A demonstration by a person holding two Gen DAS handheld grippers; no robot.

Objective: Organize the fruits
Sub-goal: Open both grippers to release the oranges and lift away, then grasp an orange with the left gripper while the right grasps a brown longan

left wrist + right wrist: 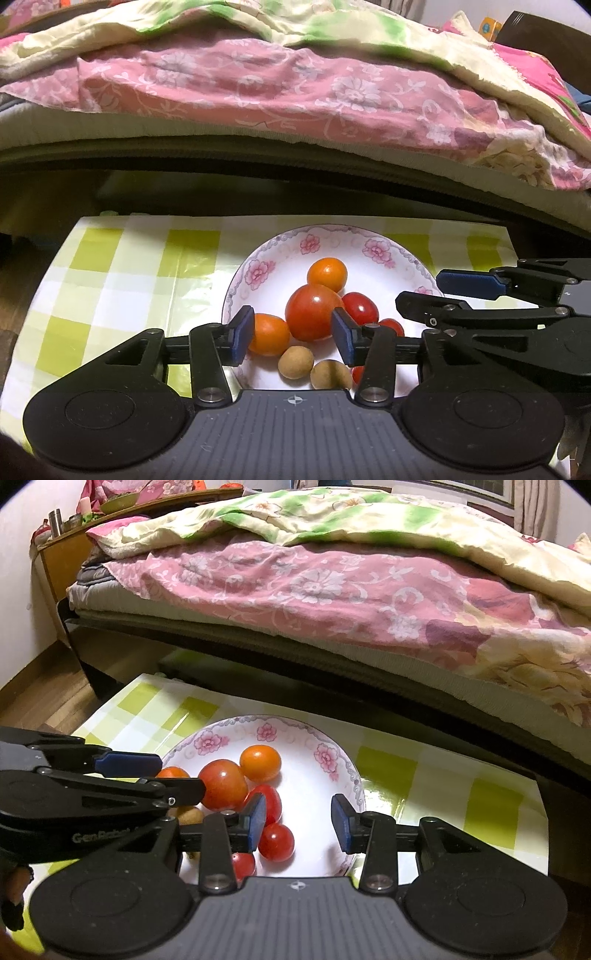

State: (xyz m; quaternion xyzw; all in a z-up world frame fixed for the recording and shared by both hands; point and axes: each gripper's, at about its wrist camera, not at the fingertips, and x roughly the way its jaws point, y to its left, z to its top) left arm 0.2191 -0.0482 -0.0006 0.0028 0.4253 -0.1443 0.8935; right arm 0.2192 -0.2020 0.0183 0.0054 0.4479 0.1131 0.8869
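Observation:
A white floral plate point(266, 254) point(332, 749) on the green-checked tablecloth holds the fruit: a big red tomato point(312, 312) point(223, 784), two orange tomatoes point(327, 274) point(269, 334), several small red tomatoes point(360, 306) point(276, 842) and two tan longans point(295, 362) point(330, 376). My left gripper point(293, 338) is open and empty over the plate's near side. My right gripper point(298, 823) is open and empty over the plate's right half. Each gripper shows in the other's view, my right one point(480, 295) and my left one point(122, 775).
The table point(122, 280) point(443, 786) stands close against a bed with pink floral point(258, 85) and cream-green quilts point(332, 520). A wooden headboard shelf point(66, 535) with small items sits at the far left. Wooden floor point(40, 694) shows left of the table.

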